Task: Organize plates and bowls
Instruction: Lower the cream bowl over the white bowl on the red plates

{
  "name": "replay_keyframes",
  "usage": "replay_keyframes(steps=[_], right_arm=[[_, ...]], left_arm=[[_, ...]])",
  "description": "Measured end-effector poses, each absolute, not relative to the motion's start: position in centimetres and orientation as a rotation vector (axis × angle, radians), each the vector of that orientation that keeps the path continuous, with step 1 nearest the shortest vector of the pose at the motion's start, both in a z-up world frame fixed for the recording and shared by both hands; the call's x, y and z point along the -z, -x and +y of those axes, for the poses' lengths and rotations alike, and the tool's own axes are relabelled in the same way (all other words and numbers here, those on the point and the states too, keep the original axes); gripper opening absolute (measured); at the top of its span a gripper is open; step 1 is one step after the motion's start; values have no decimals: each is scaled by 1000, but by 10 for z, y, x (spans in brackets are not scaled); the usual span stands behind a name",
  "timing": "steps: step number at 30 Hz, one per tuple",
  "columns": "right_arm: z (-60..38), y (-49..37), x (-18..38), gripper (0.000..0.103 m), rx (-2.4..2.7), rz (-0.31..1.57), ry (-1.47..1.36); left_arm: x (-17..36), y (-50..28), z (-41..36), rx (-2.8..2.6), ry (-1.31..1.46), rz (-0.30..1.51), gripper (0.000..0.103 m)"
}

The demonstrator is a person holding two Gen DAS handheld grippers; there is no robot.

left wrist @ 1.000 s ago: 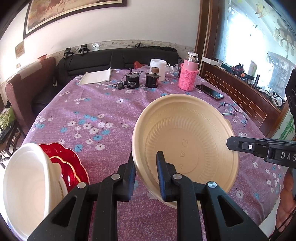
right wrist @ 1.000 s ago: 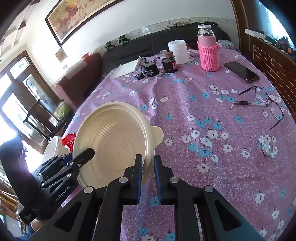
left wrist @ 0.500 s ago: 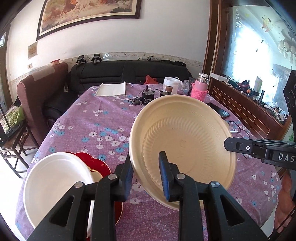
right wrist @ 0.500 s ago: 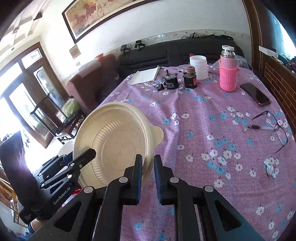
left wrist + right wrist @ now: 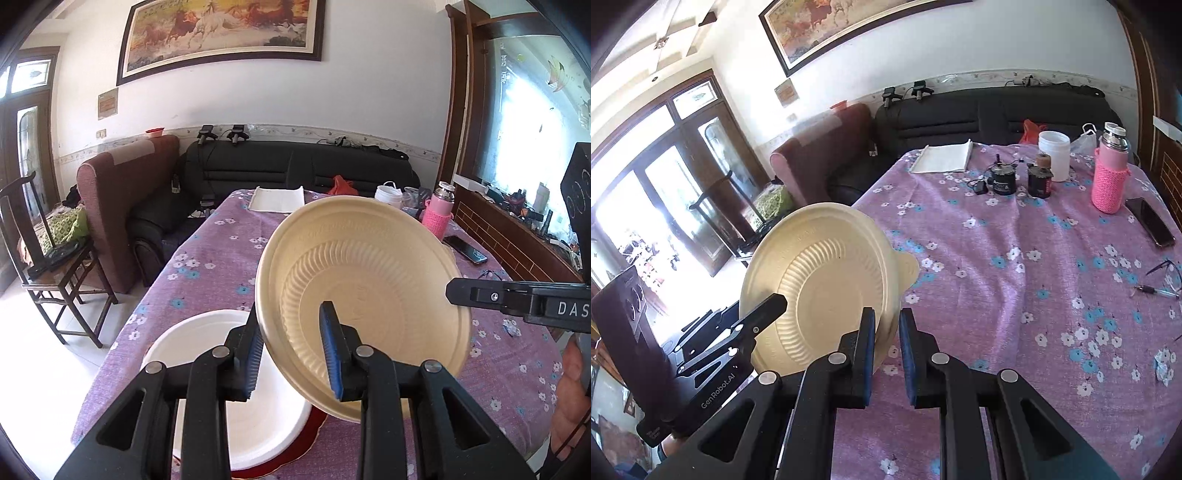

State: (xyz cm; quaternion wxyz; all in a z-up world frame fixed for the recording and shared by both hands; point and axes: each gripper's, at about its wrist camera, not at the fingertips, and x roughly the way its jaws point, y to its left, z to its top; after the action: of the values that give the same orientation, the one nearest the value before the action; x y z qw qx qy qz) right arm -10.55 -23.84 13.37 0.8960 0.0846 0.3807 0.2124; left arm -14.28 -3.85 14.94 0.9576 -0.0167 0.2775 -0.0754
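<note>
A cream bowl [image 5: 369, 280] hangs tilted above the purple flowered tablecloth [image 5: 1015, 295], carried between both grippers. My left gripper [image 5: 291, 343] straddles its near left rim, one pad outside and one inside, and grips it. My right gripper [image 5: 886, 339] is shut on the opposite rim of the cream bowl [image 5: 827, 266], beside its small tab. Each gripper shows in the other's view: the right gripper [image 5: 517, 299] and the left gripper [image 5: 764, 310]. Below the left gripper a white bowl [image 5: 207, 354] rests on a red plate [image 5: 291, 458] at the table's near corner.
At the far end of the table stand a pink flask [image 5: 1110, 181], a white jar [image 5: 1054, 155], two dark jars [image 5: 1019, 181] and a white notebook [image 5: 943, 158]. A phone [image 5: 1150, 221], glasses and a pen [image 5: 1156, 290] lie at the right. A wooden chair [image 5: 48, 266] stands left of the table.
Both grippers have risen and drawn back with the cream bowl. The white bowl on the red plate has come under the left gripper, whose jaws stand a little wider.
</note>
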Motion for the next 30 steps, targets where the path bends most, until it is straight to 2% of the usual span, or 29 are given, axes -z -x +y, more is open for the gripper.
replay_keyframes(steps=[15,30], right_arm=[[-152,92,-117,16,-604,884,-112],[-128,75,-81,17,-609,1025,-135]], left_arm=[[-135,167,40,-8,114,597,27],[-108,155,66,-5,172,672,27]])
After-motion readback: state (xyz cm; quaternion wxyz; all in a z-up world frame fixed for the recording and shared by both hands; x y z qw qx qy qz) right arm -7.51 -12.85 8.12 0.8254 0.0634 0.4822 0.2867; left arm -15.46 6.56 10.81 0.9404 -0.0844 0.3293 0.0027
